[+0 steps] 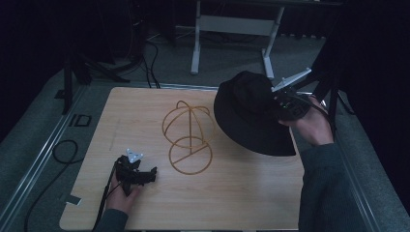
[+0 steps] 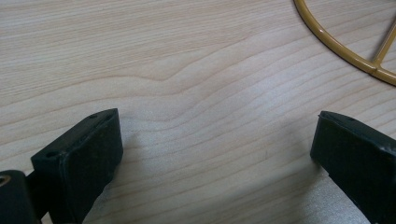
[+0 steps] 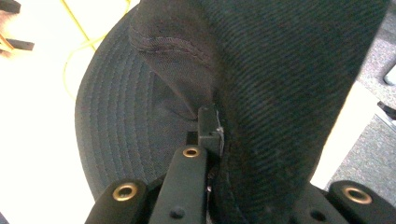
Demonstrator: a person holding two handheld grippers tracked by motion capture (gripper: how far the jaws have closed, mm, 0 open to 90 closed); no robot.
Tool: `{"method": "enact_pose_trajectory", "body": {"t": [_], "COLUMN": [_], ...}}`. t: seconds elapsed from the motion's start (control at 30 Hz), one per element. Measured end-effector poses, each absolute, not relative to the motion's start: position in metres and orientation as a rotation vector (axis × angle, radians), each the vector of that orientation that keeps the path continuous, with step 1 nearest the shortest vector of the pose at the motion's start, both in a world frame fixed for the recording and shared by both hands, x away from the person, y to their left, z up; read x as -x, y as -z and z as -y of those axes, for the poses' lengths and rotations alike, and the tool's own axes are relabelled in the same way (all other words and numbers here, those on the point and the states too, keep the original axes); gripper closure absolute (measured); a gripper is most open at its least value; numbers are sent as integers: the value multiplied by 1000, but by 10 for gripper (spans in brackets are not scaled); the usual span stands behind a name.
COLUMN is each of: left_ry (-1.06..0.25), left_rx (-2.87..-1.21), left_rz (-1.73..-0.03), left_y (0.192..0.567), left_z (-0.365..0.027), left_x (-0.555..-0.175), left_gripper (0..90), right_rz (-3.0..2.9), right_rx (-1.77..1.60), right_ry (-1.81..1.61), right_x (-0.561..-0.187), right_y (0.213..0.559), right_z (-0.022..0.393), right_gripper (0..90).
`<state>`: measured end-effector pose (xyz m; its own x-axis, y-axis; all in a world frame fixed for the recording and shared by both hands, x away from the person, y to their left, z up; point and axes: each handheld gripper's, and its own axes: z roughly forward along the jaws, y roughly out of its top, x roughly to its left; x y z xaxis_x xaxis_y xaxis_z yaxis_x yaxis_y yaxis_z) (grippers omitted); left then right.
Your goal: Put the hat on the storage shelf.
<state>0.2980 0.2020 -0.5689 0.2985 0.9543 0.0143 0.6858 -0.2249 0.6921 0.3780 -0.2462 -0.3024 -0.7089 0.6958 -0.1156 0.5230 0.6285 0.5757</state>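
High view: right gripper [image 1: 279,99] clamped on black hat [image 1: 246,111], held tilted beside wire stand [image 1: 187,137] at table's [image 1: 241,193] right edge. Left gripper [image 1: 145,175] wide open, empty, resting low. Likely next: lifting hat over stand's dome.

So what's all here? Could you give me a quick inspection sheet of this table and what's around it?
Surface: light wooden table, bare apart from the items below.
Job's things: gold wire stand upright mid-table; black hat held up at the right, brim over the table.
Clutter: nothing seen.
Grippers: left gripper rests low on the table near the stand's base, jaws wide apart; right gripper is clamped on the hat's fabric.
Cables: black cable loops on the floor at left.
Surroundings: dark room, grey floor, white desk frame behind.
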Motion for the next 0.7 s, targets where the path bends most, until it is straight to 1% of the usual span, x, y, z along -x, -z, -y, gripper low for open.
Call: {"method": "enact_pose_trajectory", "body": {"t": [0.7], "left_ry": [-603], "left_rx": [-1991], "left_rz": [-1455], "left_y": [569], "left_z": [-202], "left_x": [-298], "left_gripper": [26], "right_rz": [-2515], "right_rx": [-948], "right_ry": [-783], "right_x": [-373], "right_y": [289], "right_z": [245], "right_gripper": [882]}}
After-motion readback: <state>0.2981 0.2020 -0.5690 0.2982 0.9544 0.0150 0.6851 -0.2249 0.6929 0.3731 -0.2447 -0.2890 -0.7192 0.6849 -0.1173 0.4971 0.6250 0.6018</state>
